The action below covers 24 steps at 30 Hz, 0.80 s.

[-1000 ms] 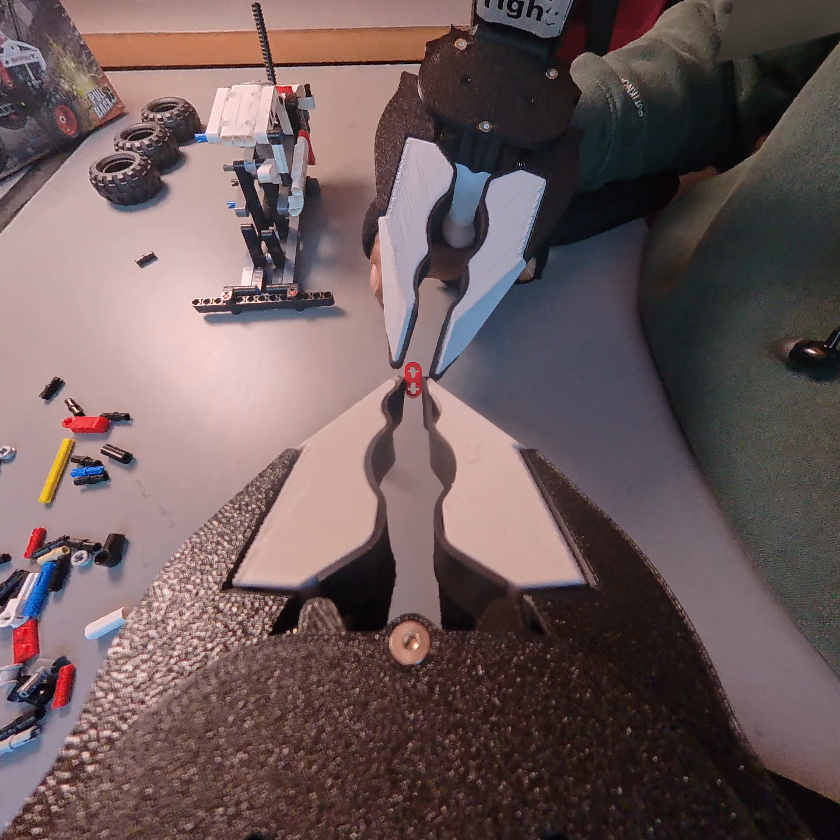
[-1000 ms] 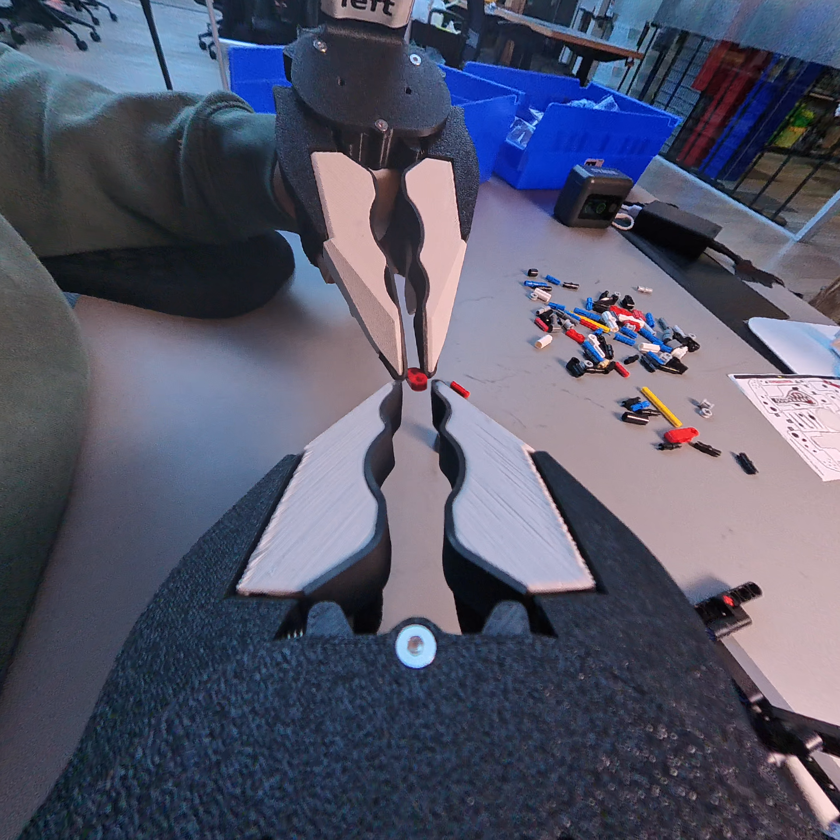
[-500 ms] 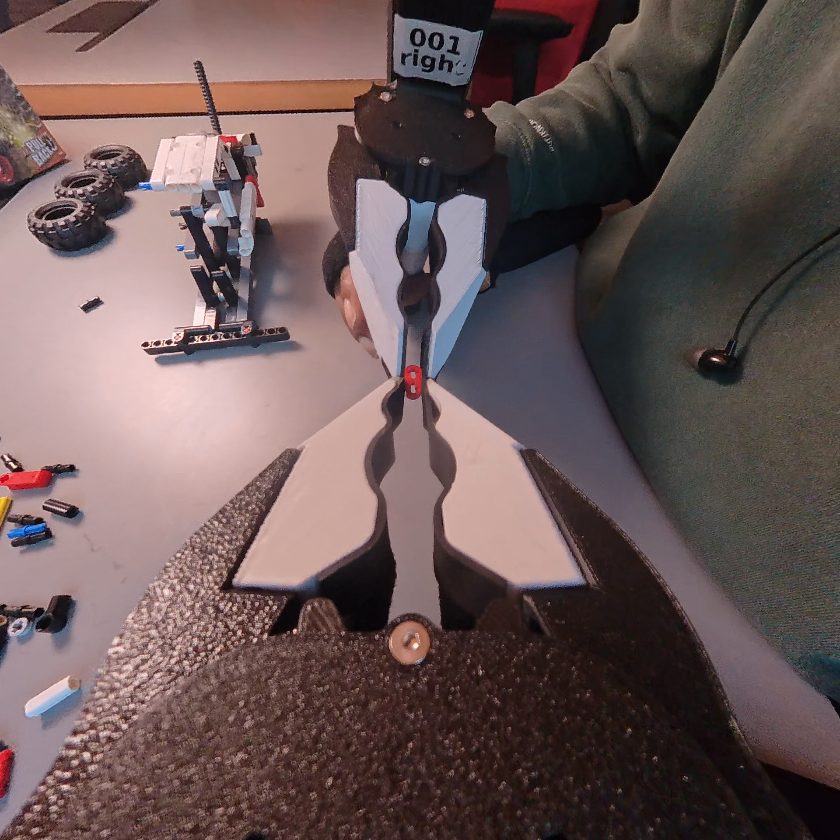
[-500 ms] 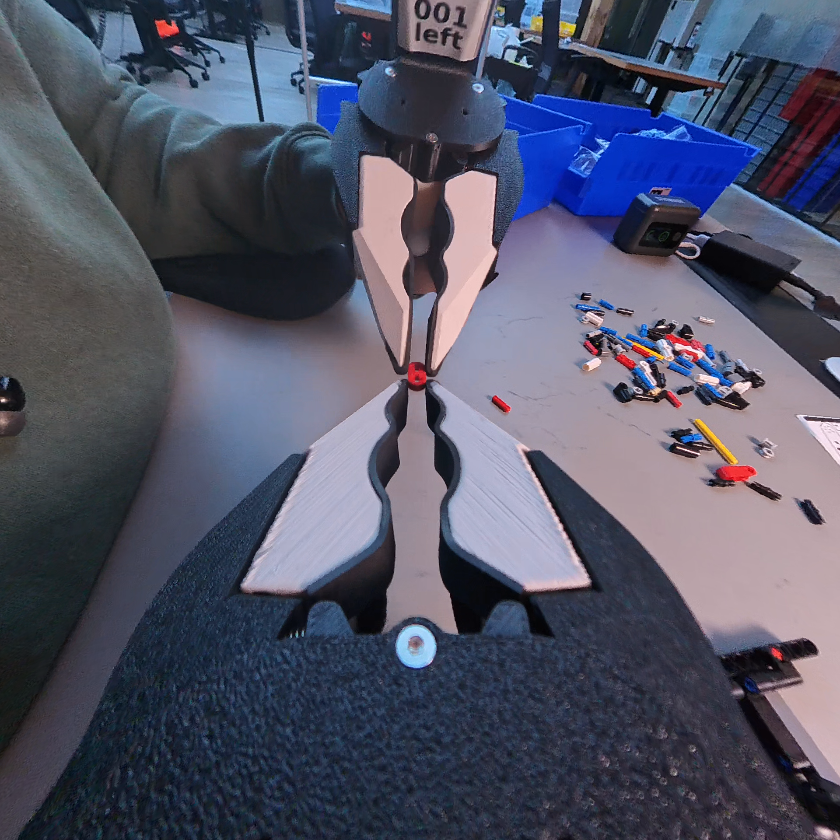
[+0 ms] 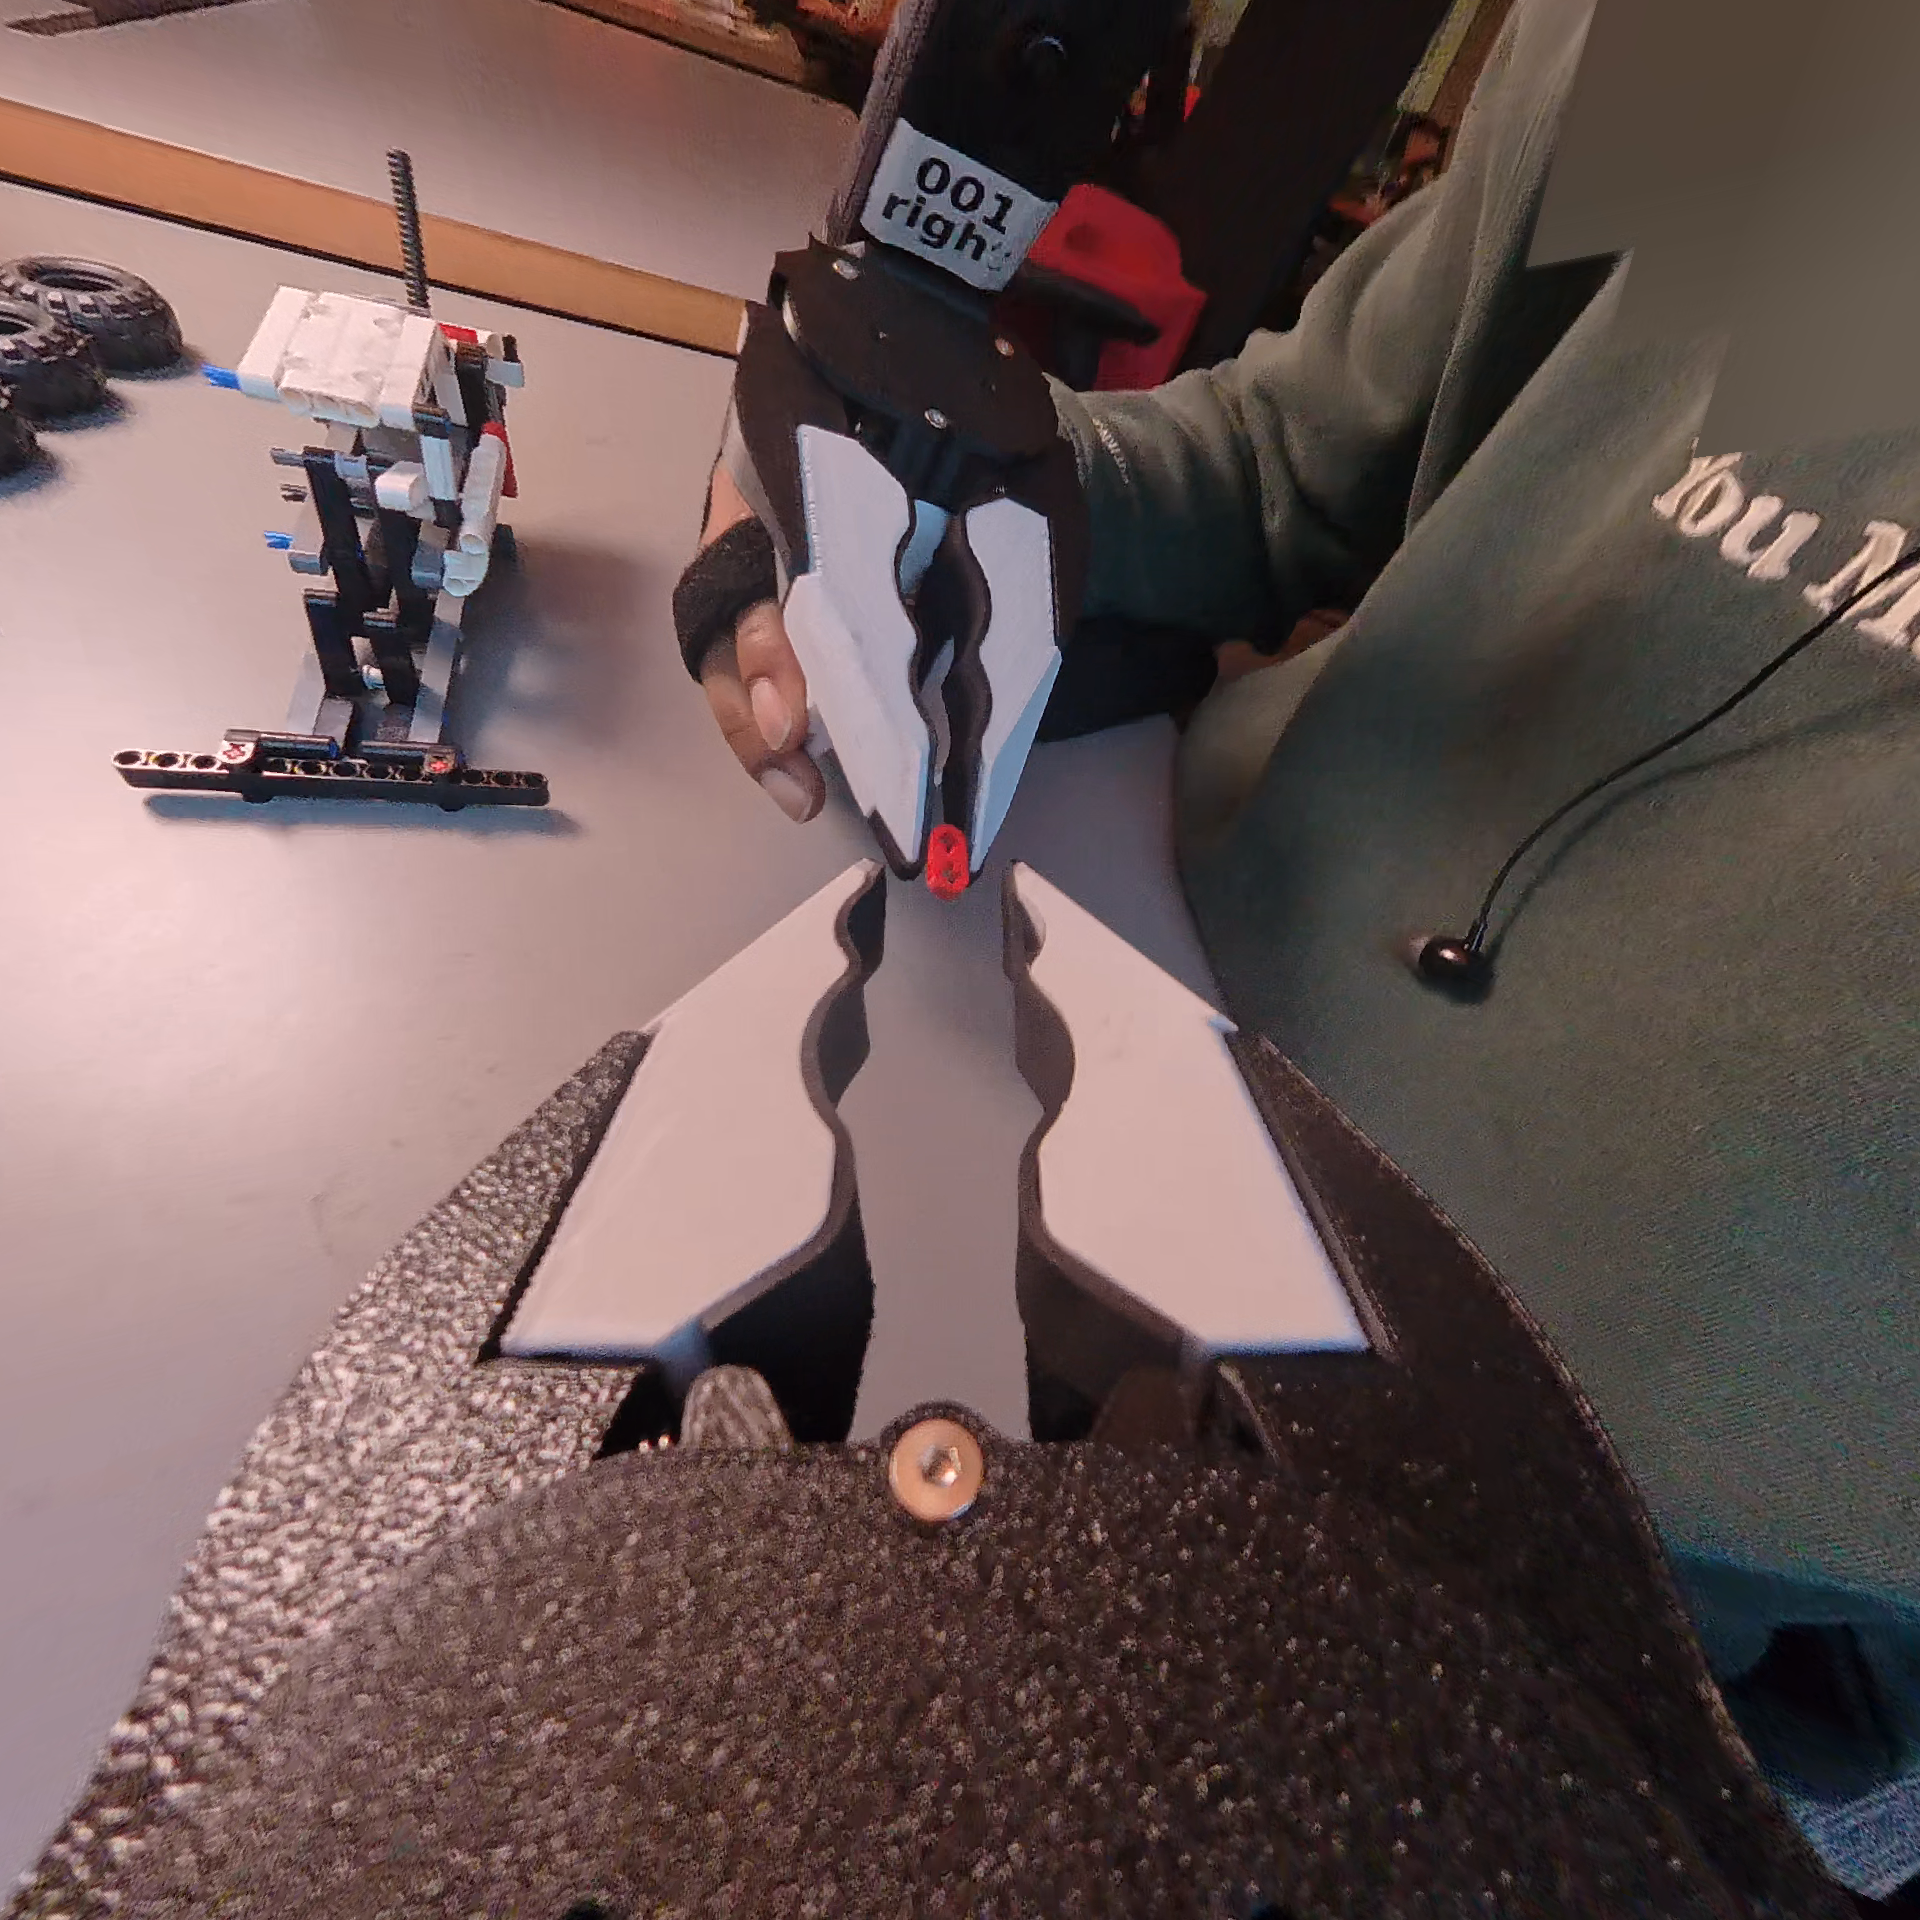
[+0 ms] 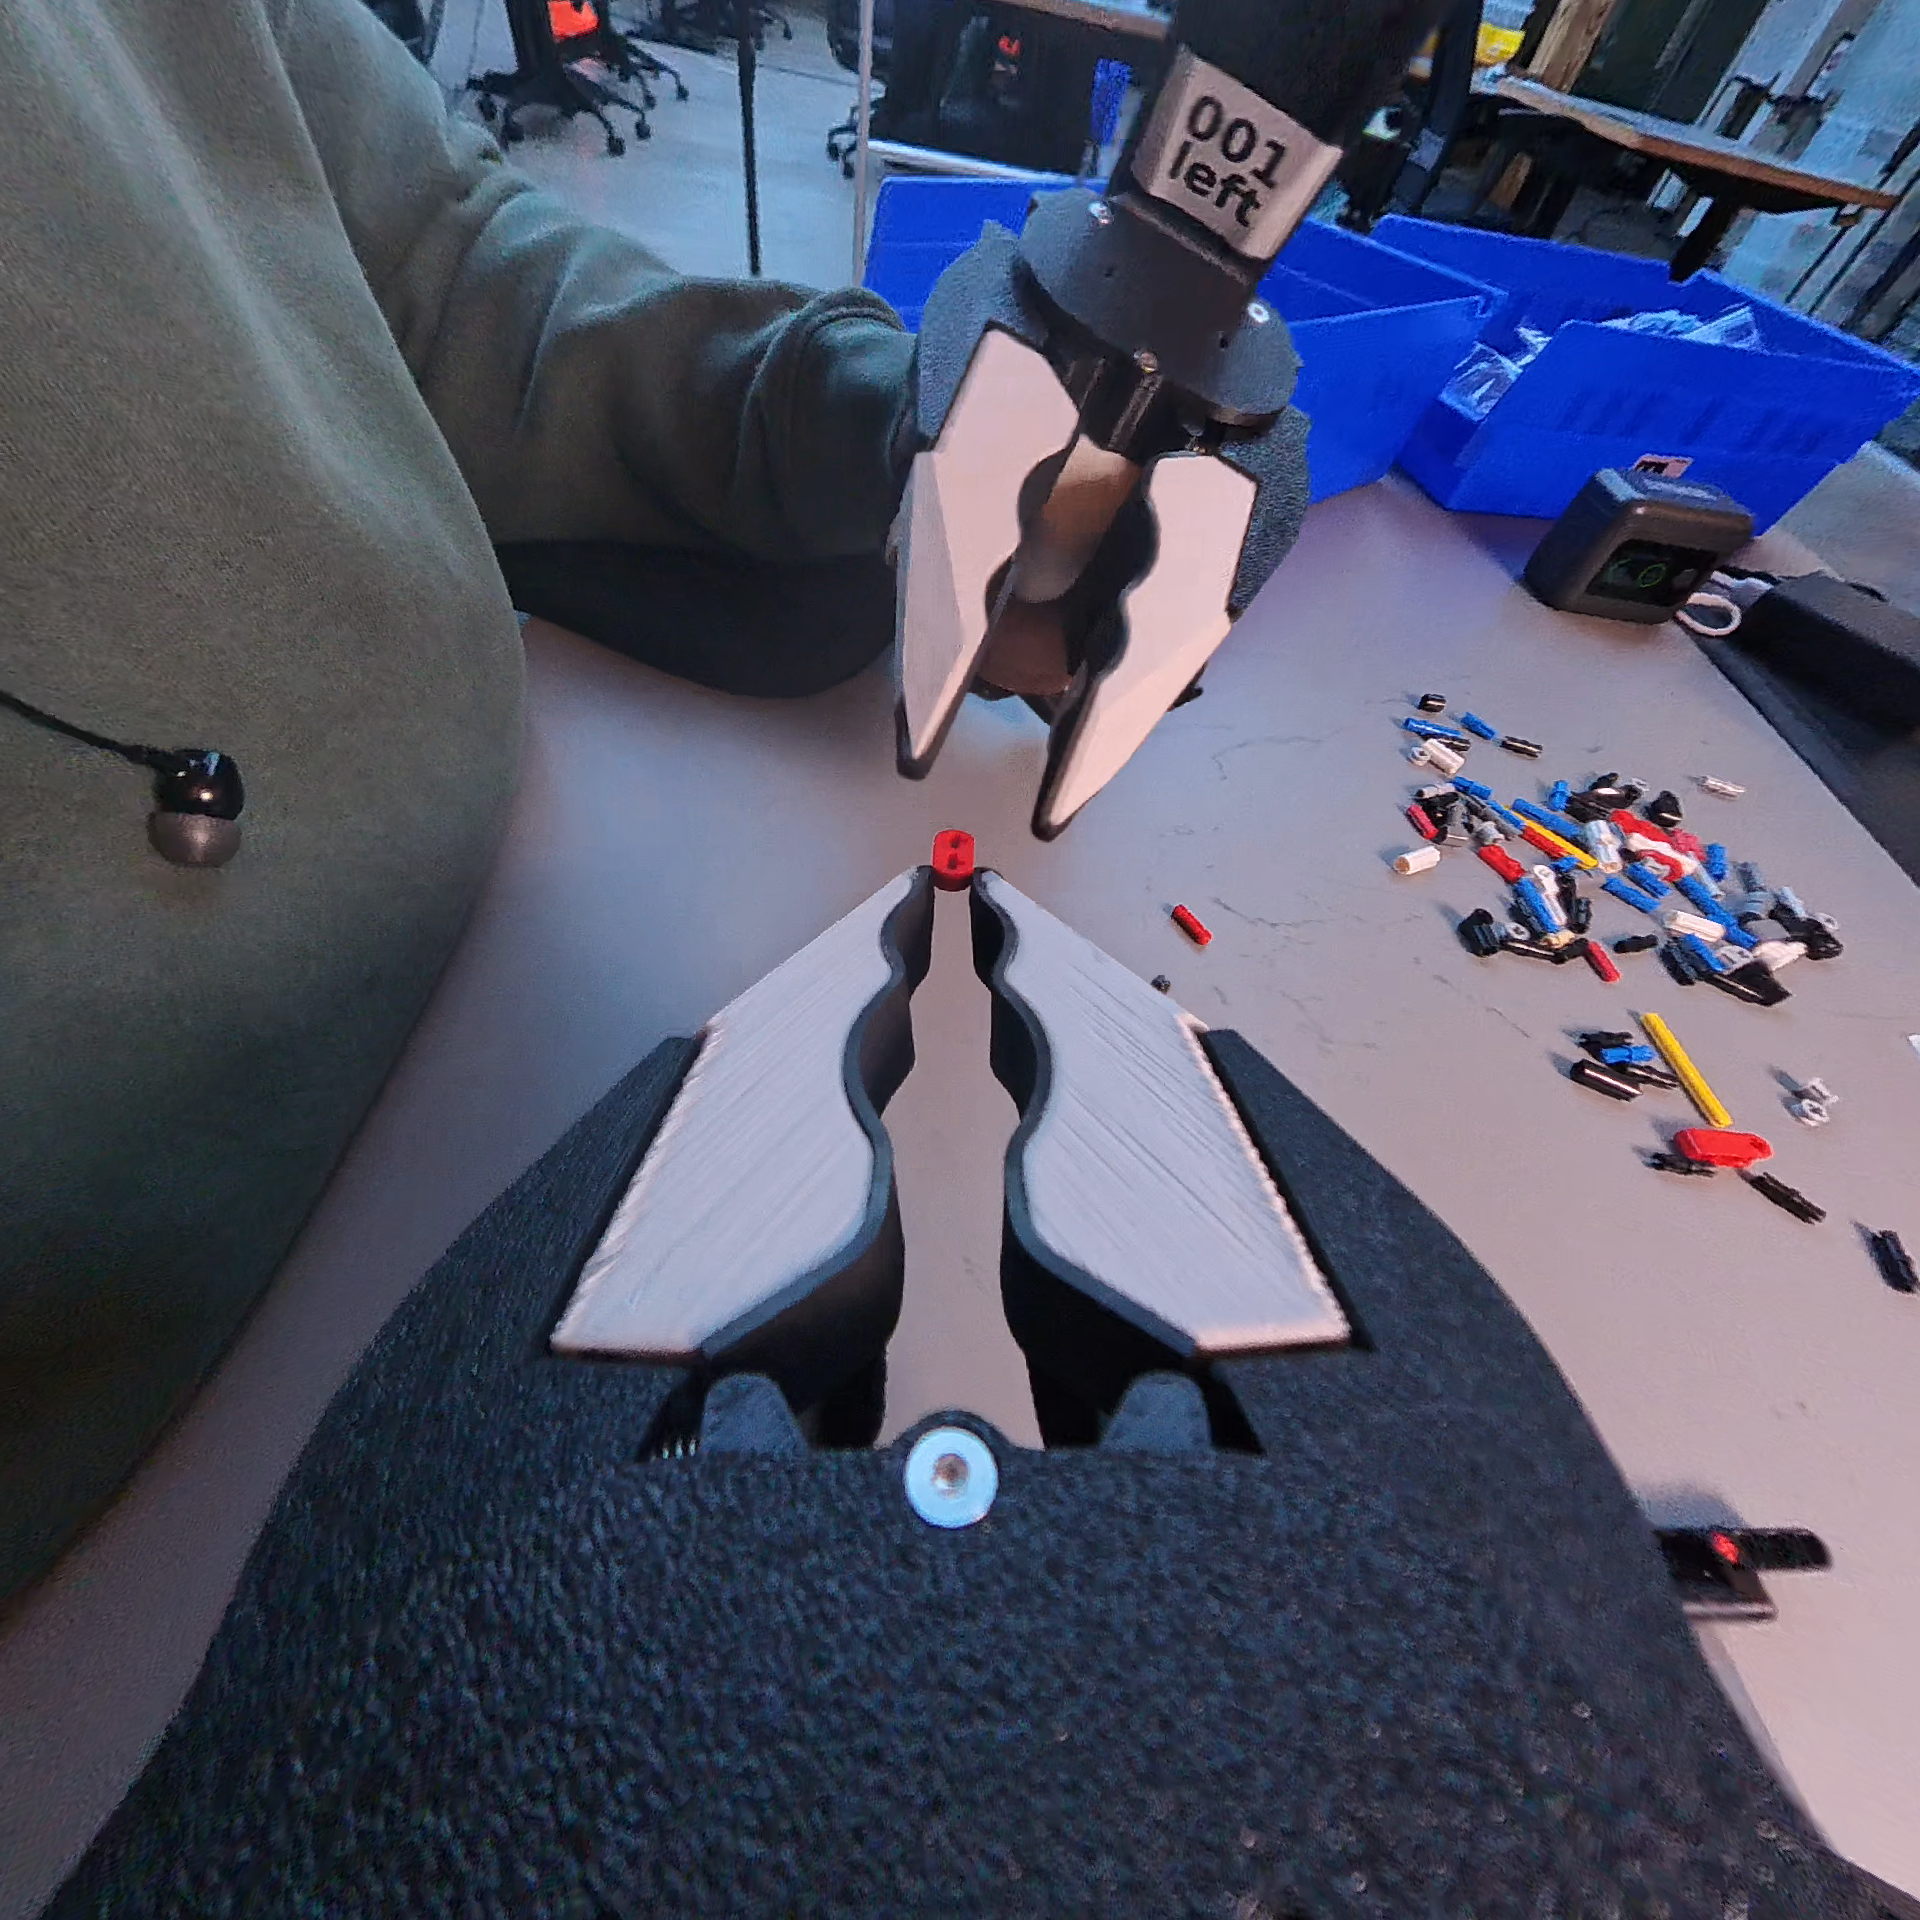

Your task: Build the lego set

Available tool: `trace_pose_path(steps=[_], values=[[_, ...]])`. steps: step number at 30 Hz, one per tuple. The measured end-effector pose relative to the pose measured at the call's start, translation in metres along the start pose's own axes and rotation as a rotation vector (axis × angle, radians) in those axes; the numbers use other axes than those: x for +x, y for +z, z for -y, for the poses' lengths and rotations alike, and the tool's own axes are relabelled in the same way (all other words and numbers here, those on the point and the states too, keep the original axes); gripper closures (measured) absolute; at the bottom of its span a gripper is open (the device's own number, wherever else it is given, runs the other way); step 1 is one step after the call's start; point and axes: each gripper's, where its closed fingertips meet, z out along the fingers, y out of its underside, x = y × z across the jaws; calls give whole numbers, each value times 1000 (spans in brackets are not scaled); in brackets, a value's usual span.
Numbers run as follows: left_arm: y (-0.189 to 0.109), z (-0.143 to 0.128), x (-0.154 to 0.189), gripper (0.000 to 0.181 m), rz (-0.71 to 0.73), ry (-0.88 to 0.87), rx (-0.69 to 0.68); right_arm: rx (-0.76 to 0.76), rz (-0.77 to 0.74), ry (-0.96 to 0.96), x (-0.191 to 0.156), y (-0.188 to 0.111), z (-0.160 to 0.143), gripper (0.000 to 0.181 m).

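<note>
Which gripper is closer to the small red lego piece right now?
Right. The right gripper is shut on the small red piece, pinching it at its fingertips. The left gripper is open and apart from it, tips just beyond the piece.

Bare table (image 6: 727, 831) between tools; loose pieces (image 6: 1621, 894) rightward.

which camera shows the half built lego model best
The left wrist view: the half-built model stands whole and unblocked on the table, beyond the left tongs. The right wrist view shows none of it, only loose pieces.

Close wrist views, facing each other
</note>
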Motion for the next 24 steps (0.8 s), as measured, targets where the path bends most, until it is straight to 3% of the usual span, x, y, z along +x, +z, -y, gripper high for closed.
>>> trace_pose_path(steps=[10, 17, 24], values=[[-4, 33, 6, 164, -287, -462, 270, -165, 283, -179, 0, -11, 30, 175], [-2, 32, 13, 168, -327, -473, 257, -225, 371, -217, -1, -8, 36, 174], [-1, 32, 11, 168, -330, -495, 261, -240, 361, -233, 2, -9, 35, 175]])
